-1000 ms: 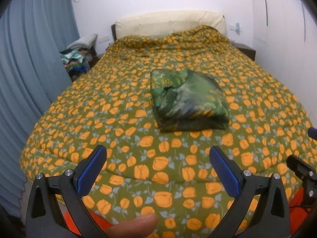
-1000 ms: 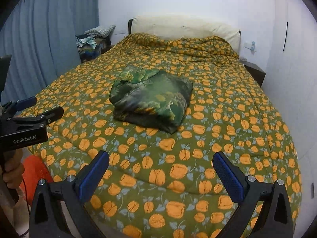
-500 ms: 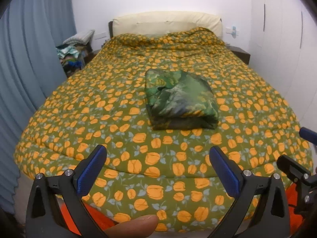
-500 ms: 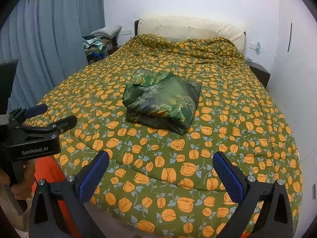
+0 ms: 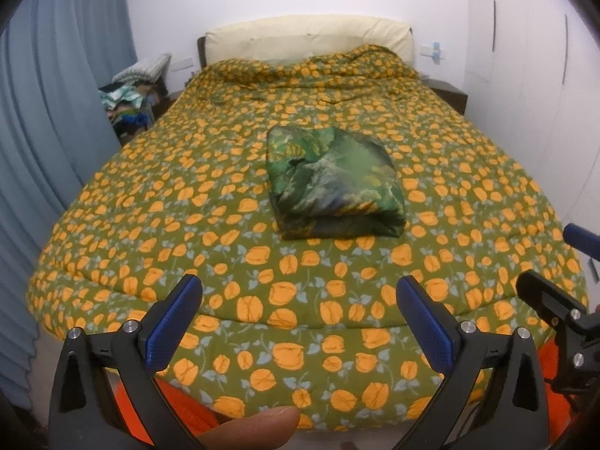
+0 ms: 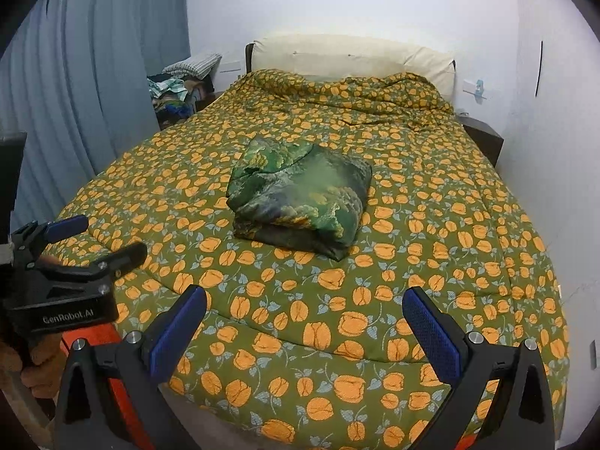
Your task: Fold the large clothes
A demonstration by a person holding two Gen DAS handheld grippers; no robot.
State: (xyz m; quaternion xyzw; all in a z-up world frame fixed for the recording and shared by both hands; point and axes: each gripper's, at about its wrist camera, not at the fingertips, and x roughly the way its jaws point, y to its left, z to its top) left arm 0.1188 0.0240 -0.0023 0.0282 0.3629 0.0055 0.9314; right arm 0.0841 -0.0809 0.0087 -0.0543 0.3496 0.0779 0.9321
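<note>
Folded green garment (image 5: 335, 183) of glossy, leaf-and-landscape printed cloth lies as a thick squarish bundle near the middle of the bed (image 5: 187, 202), resting on the olive quilt with orange tulips (image 6: 431, 232). Its stacked layers show along the near edge, and in the right wrist view (image 6: 300, 202) one corner by the left side looks a little rumpled.

Both tongs stand wide apart and hold nothing. The left tongs (image 5: 296, 318) and the right tongs (image 6: 305, 320) hover over the foot of the bed, well apart from the bundle; each can be seen at the edge of the other's view.

By the look of it the folding itself is done, or all but done, and this is the closing step. If anything remains, it would be a tidy-up: reaching forward to the bundle, pinching the rumpled corner and smoothing it flat, taking care not to drag the slippery layers out of square.
</note>
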